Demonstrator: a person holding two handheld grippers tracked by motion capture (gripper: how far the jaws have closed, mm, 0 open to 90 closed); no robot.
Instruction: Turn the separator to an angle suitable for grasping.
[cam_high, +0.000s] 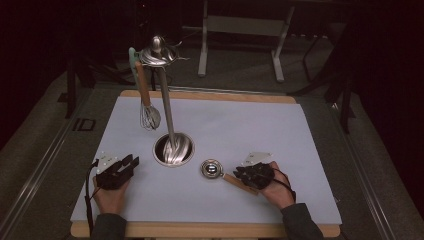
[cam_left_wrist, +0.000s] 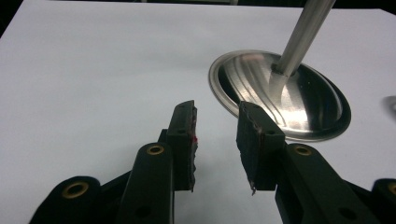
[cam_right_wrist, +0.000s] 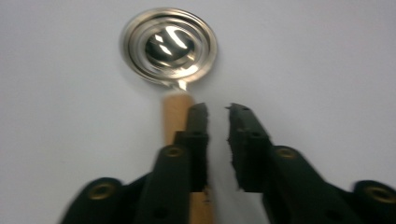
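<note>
A metal utensil stand (cam_high: 173, 149) with a round base and a tall pole stands mid-table, and a whisk (cam_high: 149, 117) with a wooden handle hangs from its top. A small metal ladle (cam_high: 211, 168) with a wooden handle lies right of the base. My right gripper (cam_high: 239, 172) hovers over that handle. In the right gripper view the handle (cam_right_wrist: 175, 116) runs beneath the left jaw, not in the narrow gap of the gripper (cam_right_wrist: 217, 121); the ladle bowl (cam_right_wrist: 168, 46) lies ahead. My left gripper (cam_high: 132, 162) rests left of the base, open and empty (cam_left_wrist: 217, 126), facing the base (cam_left_wrist: 280, 98).
A white sheet (cam_high: 250, 125) covers a wooden board (cam_high: 210, 230) whose edge shows at front and back. Behind the table stand a pale metal frame (cam_high: 240, 30) and dark stands on the floor. Bare sheet lies at the back right and along the front.
</note>
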